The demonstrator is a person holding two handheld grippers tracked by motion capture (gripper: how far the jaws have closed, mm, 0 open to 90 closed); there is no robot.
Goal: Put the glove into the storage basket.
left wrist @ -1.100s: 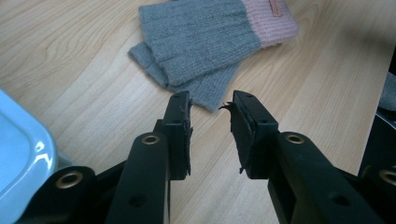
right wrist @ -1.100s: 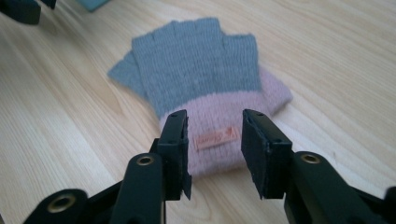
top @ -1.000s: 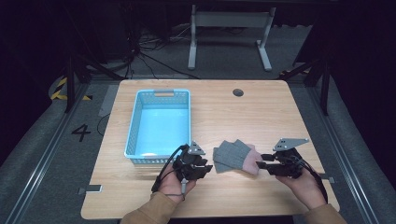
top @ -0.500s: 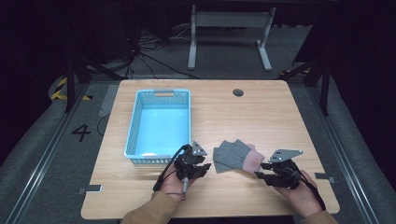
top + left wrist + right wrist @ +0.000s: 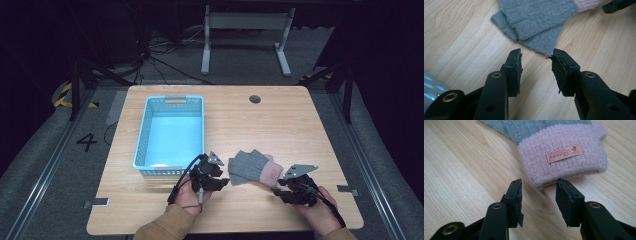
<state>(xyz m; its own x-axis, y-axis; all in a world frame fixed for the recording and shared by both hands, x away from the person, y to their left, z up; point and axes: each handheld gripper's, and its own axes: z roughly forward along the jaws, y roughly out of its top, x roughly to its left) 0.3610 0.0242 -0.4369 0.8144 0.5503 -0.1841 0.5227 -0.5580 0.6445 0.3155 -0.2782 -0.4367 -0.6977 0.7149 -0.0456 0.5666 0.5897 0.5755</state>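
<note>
While the grey-and-pink glove (image 5: 252, 167) lay lengthwise on the worktop (image 5: 300, 130) between both claws, each stood part-open and empty — left claw (image 5: 537, 56) at its fingers, right claw (image 5: 538, 185) at its cuff.

wooden table (image 5: 300, 130), blue basket (image 5: 172, 132) at left, grey-pink glove (image 5: 252, 167) near front edge
</note>
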